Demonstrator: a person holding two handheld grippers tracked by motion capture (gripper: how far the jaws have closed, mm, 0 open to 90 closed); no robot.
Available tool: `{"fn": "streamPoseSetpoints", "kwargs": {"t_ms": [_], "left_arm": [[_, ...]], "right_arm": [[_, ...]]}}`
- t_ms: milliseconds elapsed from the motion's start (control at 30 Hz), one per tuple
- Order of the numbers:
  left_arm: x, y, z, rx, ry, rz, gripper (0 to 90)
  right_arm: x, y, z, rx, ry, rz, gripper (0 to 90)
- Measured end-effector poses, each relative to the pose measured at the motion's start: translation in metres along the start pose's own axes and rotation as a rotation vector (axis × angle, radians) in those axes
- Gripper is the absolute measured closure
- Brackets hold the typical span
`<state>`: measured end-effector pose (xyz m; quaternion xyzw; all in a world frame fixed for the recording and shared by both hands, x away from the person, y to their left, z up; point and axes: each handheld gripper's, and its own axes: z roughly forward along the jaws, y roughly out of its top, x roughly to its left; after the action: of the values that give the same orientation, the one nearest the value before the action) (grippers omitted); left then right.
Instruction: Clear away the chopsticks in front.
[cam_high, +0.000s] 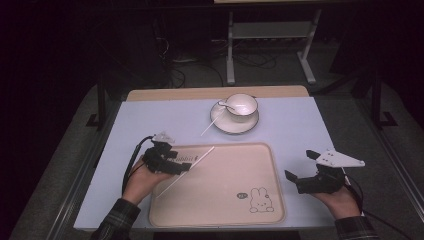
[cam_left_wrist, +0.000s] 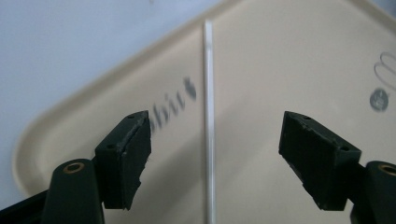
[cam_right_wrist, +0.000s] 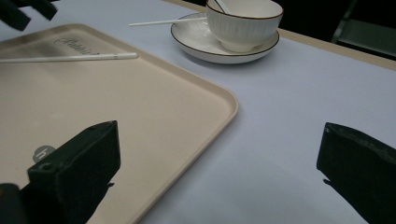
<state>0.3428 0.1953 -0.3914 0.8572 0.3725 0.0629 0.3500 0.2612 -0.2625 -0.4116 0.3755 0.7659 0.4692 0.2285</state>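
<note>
A thin white stick lies slantwise on the left part of a beige tray that bears a rabbit drawing. My left gripper hovers just over that stick near the tray's left edge. In the left gripper view the stick runs down the middle between the two pads, which stand wide apart and clear of it: my left gripper is open. My right gripper is open and empty beside the tray's right edge, above bare table; in its own view the right gripper faces the tray and the stick.
A white cup with a small spoon in it stands on a saucer at the back middle. A second white stick leans on the saucer's left rim. The table has a pale blue top.
</note>
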Motion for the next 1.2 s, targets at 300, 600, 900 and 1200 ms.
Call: {"fn": "streamPoseSetpoints", "kwargs": {"t_ms": [300, 600, 900, 1200], "left_arm": [[0.013, 0.062, 0.020, -0.032, 0.009, 0.049, 24.4], [0.029, 0.109, 0.051, -0.092, 0.034, 0.074, 34.6], [0.042, 0.138, 0.097, -0.085, 0.084, 0.101, 57.5], [0.045, 0.144, 0.138, -0.028, 0.111, 0.080, 62.0]], "right_arm": [[0.000, 0.000, -0.002, -0.009, 0.001, 0.007, 0.0], [-0.001, 0.000, -0.002, -0.013, 0.005, 0.014, 0.0], [-0.003, -0.001, -0.004, -0.020, 0.004, 0.026, 0.0], [-0.004, -0.002, -0.005, -0.029, 0.009, 0.035, 0.0]]}}
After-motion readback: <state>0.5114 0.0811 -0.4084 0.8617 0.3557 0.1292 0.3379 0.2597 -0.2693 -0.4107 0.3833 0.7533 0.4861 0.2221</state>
